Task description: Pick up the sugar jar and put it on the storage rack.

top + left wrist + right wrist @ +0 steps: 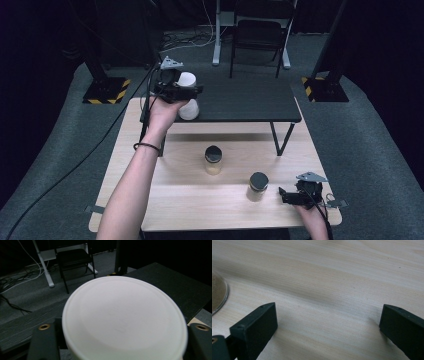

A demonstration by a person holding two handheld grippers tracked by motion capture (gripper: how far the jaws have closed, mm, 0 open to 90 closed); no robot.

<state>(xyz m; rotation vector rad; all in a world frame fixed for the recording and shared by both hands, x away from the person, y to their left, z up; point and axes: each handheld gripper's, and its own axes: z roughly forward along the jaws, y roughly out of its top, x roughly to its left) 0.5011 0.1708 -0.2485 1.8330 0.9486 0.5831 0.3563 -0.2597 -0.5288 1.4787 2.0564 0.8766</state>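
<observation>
A white lidded jar point(189, 107) stands at the front left of a low black shelf point(250, 100). My left gripper point(185, 90) is around its upper part. In the left gripper view the jar's lid point(125, 315) sits between the two black jaws, with a thin dark gap beside the left one, so the gripper reads as open around the jar. At the table's front right my right gripper point(287, 195) rests low over the wood. It is open point(327, 322), with only bare table between its jaws.
Two black-lidded glass jars of tan powder stand on the wooden table point(200, 200), one mid-table point(213, 160) and one point(258, 186) just left of the right gripper, its base at the view's edge point(217, 295). A black chair point(257, 35) stands beyond the shelf. Striped stand bases point(105, 90) flank it.
</observation>
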